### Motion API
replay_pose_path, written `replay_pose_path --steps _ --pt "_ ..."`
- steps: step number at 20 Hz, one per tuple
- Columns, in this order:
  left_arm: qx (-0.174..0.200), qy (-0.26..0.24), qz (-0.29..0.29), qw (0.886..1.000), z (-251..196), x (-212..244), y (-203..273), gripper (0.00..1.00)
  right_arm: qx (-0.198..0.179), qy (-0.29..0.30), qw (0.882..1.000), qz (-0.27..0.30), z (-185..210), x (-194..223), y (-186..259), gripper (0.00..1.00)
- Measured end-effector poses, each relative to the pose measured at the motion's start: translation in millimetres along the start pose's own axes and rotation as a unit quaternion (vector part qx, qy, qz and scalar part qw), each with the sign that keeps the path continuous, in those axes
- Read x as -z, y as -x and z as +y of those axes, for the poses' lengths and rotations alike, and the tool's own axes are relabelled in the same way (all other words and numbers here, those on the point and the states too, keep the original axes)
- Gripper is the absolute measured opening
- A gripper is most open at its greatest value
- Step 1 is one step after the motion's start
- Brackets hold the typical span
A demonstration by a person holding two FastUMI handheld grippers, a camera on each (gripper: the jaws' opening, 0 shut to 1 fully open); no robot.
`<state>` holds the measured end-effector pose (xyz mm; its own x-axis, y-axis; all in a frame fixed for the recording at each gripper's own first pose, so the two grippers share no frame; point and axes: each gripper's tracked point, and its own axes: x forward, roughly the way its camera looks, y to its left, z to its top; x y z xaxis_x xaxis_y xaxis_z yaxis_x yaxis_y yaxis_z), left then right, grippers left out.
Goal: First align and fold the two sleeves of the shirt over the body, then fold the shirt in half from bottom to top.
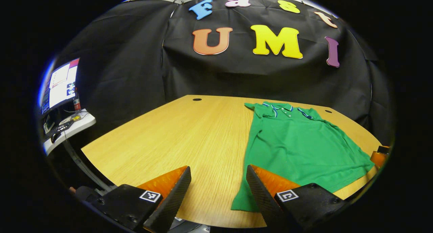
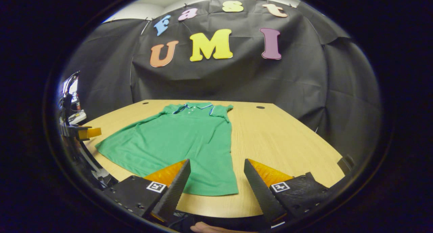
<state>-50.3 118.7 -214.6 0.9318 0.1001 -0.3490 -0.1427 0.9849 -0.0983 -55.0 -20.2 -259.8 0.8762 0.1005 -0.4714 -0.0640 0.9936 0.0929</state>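
Left gripper view: shirt (image 1: 297, 148) flat on table (image 1: 189, 131), right of frame
Shirt axis: collar toward frame top, hem toward bottom
Left gripper (image 1: 218, 192): fingers apart, holding nothing
Right gripper (image 2: 216, 185): fingers apart, over hem

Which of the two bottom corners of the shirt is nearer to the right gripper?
The corner just ahead of the right gripper's open fingers. The other corner lies far off, by the table edge.
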Motion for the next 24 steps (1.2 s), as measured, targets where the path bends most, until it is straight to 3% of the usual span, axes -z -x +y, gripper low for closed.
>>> replay_pose_path --steps 6,10,12,13,15,16,17,18,21,24 --pt "0.058 -0.018 0.02 0.998 -38 15 -1 1.0 -0.007 -0.039 0.998 0.039 -5 22 -2 0.95" --pt "0.035 -0.045 0.03 0.998 -33 22 -6 1.0 -0.002 -0.03 0.999 0.04 -4 25 -6 0.92" --pt "0.033 -0.045 0.032 0.998 -37 23 -9 1.0 -0.002 -0.015 0.999 0.035 -1 24 -8 0.96" --pt "0.035 -0.046 0.033 0.998 -38 23 -7 0.96 -0.006 -0.018 0.999 0.039 2 25 -9 0.91" --pt "0.049 -0.063 0.045 0.996 -50 24 -7 0.71 -0.007 -0.021 0.999 0.042 2 23 -12 0.78" --pt "0.054 -0.078 0.048 0.994 -57 24 -8 0.46 -0.01 -0.027 0.999 0.043 5 24 -13 0.72" --pt "0.052 -0.09 0.049 0.993 -59 23 -8 0.34 -0.014 -0.031 0.998 0.045 7 23 -15 0.58" --pt "0.045 -0.099 0.047 0.993 -60 23 -11 0.13 -0.02 -0.037 0.998 0.046 11 23 -16 0.48" --pt "0.044 -0.088 0.04 0.994 -65 19 -14 0.08 -0.036 -0.039 0.997 0.048 15 19 -22 0.06" --pt "0.047 -0.067 0.04 0.996 -66 12 -18 0.08 -0.04 -0.016 0.998 0.043 13 5 -20 0.0"
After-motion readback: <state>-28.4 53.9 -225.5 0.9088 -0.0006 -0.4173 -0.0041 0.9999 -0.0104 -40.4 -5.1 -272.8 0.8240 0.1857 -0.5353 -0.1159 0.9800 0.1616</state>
